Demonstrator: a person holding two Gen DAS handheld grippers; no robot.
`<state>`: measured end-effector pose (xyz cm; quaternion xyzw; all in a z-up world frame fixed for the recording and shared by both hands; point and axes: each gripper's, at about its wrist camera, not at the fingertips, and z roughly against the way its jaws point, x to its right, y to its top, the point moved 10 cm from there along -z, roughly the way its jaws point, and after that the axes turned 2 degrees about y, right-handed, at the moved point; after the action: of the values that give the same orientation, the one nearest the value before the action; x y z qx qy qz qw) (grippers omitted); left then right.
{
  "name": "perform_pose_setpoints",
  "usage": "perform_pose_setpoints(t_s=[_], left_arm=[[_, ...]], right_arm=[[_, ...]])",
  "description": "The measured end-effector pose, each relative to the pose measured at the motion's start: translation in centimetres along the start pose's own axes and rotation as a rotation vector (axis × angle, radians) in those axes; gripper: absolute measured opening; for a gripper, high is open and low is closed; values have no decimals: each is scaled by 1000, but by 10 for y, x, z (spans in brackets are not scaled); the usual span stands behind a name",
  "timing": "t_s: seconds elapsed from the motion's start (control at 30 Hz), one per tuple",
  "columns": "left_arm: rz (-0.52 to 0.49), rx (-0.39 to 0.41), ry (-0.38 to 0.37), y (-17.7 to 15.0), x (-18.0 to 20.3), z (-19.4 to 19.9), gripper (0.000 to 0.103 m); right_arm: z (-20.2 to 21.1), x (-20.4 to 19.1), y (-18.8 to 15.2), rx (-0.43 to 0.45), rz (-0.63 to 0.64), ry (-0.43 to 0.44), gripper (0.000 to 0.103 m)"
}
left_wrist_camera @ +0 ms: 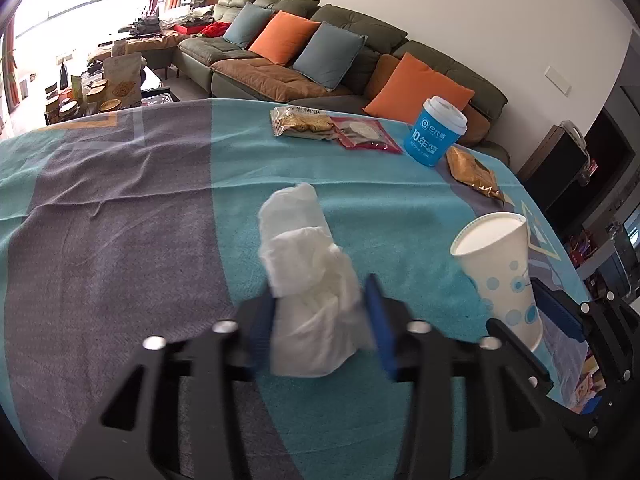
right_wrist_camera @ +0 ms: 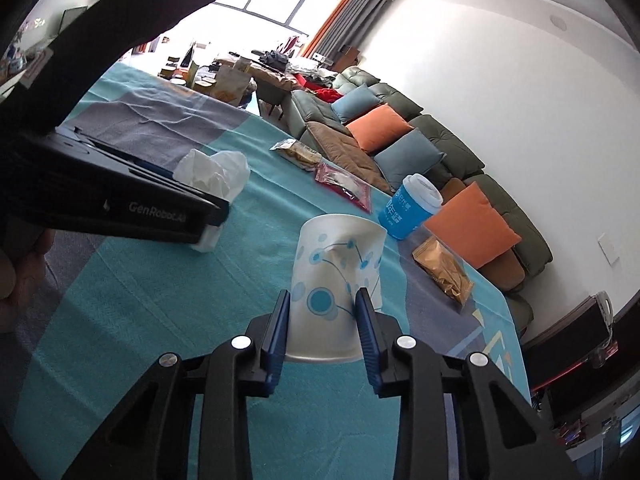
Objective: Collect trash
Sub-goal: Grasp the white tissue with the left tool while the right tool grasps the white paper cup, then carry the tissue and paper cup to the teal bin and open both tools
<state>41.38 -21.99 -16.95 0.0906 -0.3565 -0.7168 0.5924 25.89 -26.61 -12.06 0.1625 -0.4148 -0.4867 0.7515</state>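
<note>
A crumpled white tissue (left_wrist_camera: 308,276) lies on the teal and grey tablecloth (left_wrist_camera: 120,240), and my left gripper (left_wrist_camera: 320,320) is shut on its near end, blue pads pressed into both sides. The right wrist view shows the same tissue (right_wrist_camera: 212,172) poking out past the left gripper (right_wrist_camera: 204,220). A white paper cup with blue dots (right_wrist_camera: 336,276) stands between the blue pads of my right gripper (right_wrist_camera: 322,320), which is shut on it; the cup's wall is dented inward. In the left wrist view that cup (left_wrist_camera: 500,264) stands at the right with the right gripper (left_wrist_camera: 524,312) around its base.
Farther back on the tablecloth lie a cracker packet (left_wrist_camera: 302,122), a red-edged wrapper (left_wrist_camera: 366,134), a blue lidded cup (left_wrist_camera: 436,132) and a brown snack bag (left_wrist_camera: 472,174). A green sofa (left_wrist_camera: 360,36) with orange and blue cushions runs behind the table. A hand (right_wrist_camera: 16,272) shows at the left.
</note>
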Motion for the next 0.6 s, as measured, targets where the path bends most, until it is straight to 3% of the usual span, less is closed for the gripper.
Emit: perform_pose_setpoints(t_s=[0.07, 0.17, 0.37, 0.6], left_arm=[[1, -8, -27, -1, 1, -1, 16], [10, 12, -52, 0, 2, 4, 12], [-9, 89, -42, 1, 1, 36, 11], [-38, 166, 15, -4, -12, 94, 11]], right_arm=[[2, 4, 1, 11, -23, 4, 30], [9, 12, 4, 32, -55, -8, 30], [23, 20, 8, 83, -169, 63, 30], [43, 12, 23, 149, -204, 112, 30]])
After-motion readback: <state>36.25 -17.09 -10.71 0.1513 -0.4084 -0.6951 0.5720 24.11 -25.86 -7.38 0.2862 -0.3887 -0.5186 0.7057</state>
